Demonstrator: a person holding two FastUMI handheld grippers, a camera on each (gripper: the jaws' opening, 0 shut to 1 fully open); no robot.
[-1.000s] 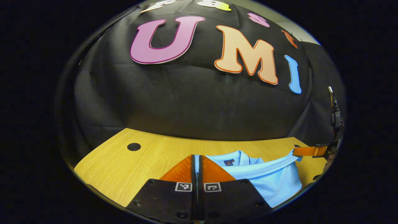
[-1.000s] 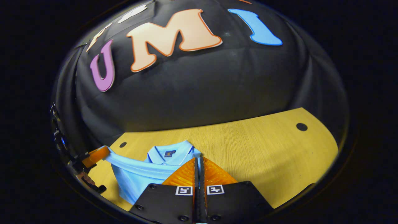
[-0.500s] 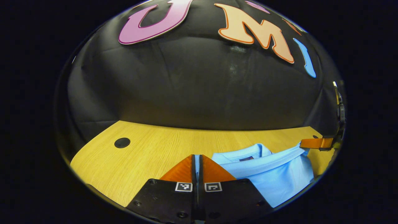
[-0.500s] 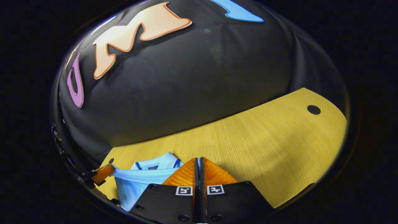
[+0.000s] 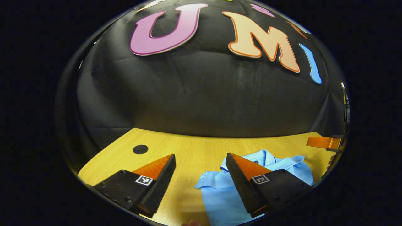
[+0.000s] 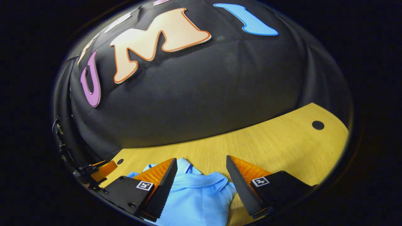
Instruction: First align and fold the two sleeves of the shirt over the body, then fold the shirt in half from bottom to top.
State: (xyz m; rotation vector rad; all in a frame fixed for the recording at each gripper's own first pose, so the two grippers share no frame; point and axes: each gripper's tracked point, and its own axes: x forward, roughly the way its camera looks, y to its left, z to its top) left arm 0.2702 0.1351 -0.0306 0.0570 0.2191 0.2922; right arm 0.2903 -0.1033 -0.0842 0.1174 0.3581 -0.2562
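Half a second ago I had both claws clenched on the raised hem of the light blue polo shirt [image 6: 196,196]; now both are released. My left claw [image 5: 201,171] stands with its jaws wide apart and nothing between them but bare desk [image 5: 188,150]. My right claw [image 6: 201,174] is likewise spread, its jaws either side of the shirt without pressing it.

The shirt has dropped and lies folded on the wooden desk, the hem edge resting just short of the collar [image 5: 267,155], which points toward the booth wall. In the left gripper view the shirt sits under and to the right of my claw's right finger; its left corner juts out a little.

Beyond the shirt's far side, the other claw shows at the edge of each view [image 5: 323,142] [image 6: 105,169]. A dark round hole [image 5: 140,149] in the desk lies well left of the shirt; another [image 6: 317,125] lies well right.
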